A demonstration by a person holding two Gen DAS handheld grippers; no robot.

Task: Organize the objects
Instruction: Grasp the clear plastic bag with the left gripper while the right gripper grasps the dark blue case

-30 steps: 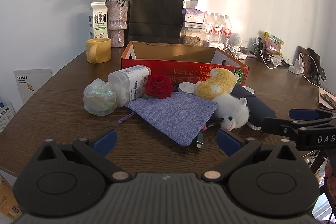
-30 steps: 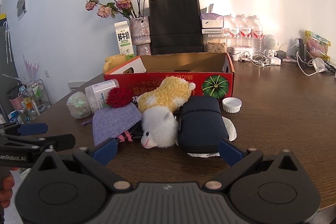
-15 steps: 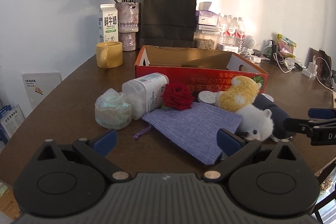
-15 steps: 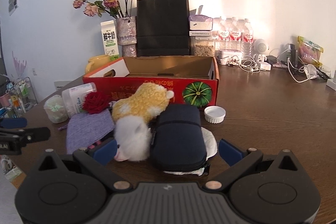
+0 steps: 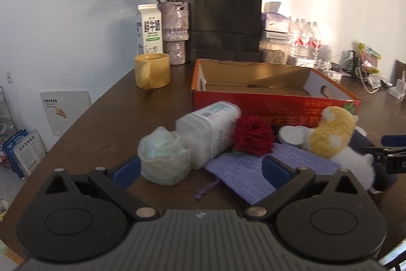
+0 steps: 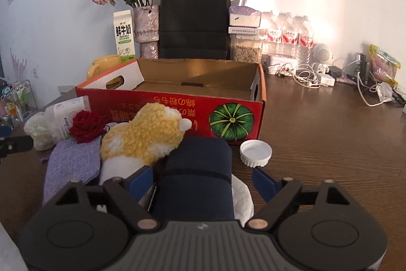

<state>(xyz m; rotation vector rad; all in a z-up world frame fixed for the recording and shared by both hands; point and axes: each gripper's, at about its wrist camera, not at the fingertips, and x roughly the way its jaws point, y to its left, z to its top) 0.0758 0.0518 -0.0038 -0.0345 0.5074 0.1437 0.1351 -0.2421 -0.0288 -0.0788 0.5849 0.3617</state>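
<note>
An open red cardboard box stands mid-table with loose items before it. My left gripper is open; a crumpled clear wrap sits by its left finger and a purple cloth pouch by its right. Beyond lie a tipped white jar and a red rose. In the right wrist view, my right gripper straddles a navy soft case; its jaws are closing, the pads still apart from the case. A yellow-and-white plush toy leans against the case's left side.
A white lid lies right of the case, with white tissue under the case. A yellow mug, milk carton, flower vase and black paper bag line the back. Water bottles and cables fill the far right.
Both grippers moved in toward the pile. The right gripper came over the navy case and its jaws narrowed around it. The left gripper slid closer to the clear wrap and purple pouch.
</note>
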